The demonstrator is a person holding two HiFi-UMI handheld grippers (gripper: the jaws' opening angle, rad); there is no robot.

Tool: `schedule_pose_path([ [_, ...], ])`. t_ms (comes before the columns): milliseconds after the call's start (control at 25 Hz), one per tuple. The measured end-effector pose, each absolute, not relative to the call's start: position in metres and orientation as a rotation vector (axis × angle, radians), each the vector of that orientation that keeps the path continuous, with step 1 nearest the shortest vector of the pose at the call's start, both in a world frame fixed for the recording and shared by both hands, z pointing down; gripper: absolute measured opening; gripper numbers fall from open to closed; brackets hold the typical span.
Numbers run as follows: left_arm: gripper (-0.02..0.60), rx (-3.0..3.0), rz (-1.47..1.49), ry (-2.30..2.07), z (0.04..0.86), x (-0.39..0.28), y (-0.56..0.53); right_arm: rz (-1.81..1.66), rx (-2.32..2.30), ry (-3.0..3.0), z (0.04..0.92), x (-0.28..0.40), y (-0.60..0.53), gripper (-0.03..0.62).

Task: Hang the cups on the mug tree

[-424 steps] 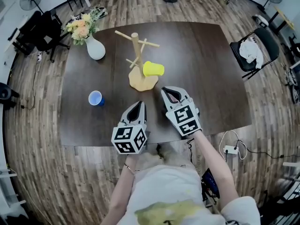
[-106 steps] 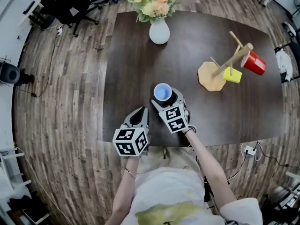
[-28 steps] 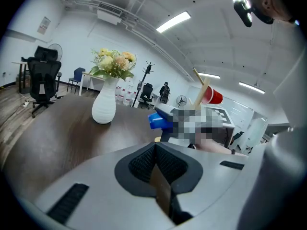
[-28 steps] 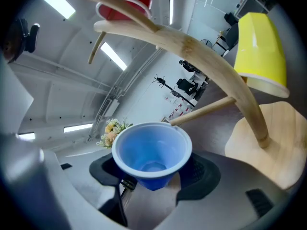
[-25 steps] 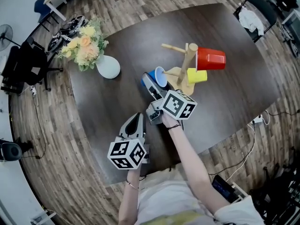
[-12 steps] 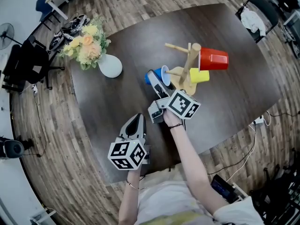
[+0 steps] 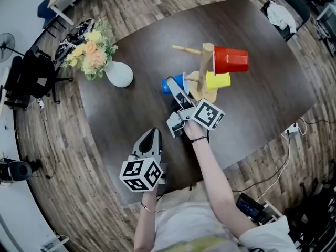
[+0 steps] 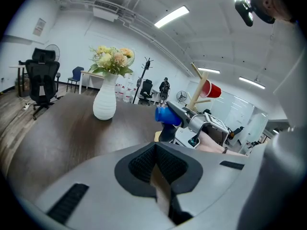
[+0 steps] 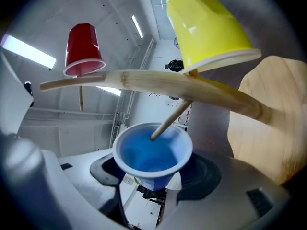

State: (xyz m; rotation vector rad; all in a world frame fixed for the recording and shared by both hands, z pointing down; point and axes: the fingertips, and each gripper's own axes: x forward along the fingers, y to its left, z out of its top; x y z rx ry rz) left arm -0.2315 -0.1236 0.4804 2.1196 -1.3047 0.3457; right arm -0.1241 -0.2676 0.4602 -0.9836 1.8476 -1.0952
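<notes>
Step in hand, as we read it: threading the blue cup (image 9: 152,153) onto a free peg (image 9: 171,118) of the mug tree (image 7: 203,70). It looks like the last of three. The red cup (image 7: 230,60) and the yellow cup (image 7: 217,81) already hang on the tree's far side, mouths toward the trunk.

Where the cup is: lifted off the table (image 7: 131,119), on the near-left side of the tree, mouth facing the trunk. In the right gripper view the peg's tip sits just inside the rim, high in the mouth and not deep. We cannot tell whether it touches the inner wall.

Doing it well, in our judgement:
- Push along the peg's own line, so the tip runs toward the cup's bottom instead of scraping the wall.
- Go slow and straight. The tree looks light and is loaded on one side, so a sideways shove could slide or tip its base (image 9: 271,128).
- Let go only once the cup's weight rests on the peg.
- The cup looks thin, so no more squeeze than it needs.

Jaws:
- Right gripper (image 7: 178,93): jaws stand well apart, pads pressed on either side of the blue cup's lower body, with the rim clear ahead of the fingertips. It is a firm hold.
- Left gripper (image 8: 154,163): jaws closed together with nothing between them, over the near part of the table, well apart from the tree.

The vase (image 7: 119,75) of flowers stands well off to the left, out of the path.
</notes>
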Motion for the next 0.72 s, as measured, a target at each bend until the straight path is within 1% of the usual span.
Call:
schedule_pose_path([
  [720,0.016,2.118,0.396,-1.326,0.481,-0.229,-0.110,-1.190,-0.850,1.627,0.481,-0.092,-0.260,0.295],
])
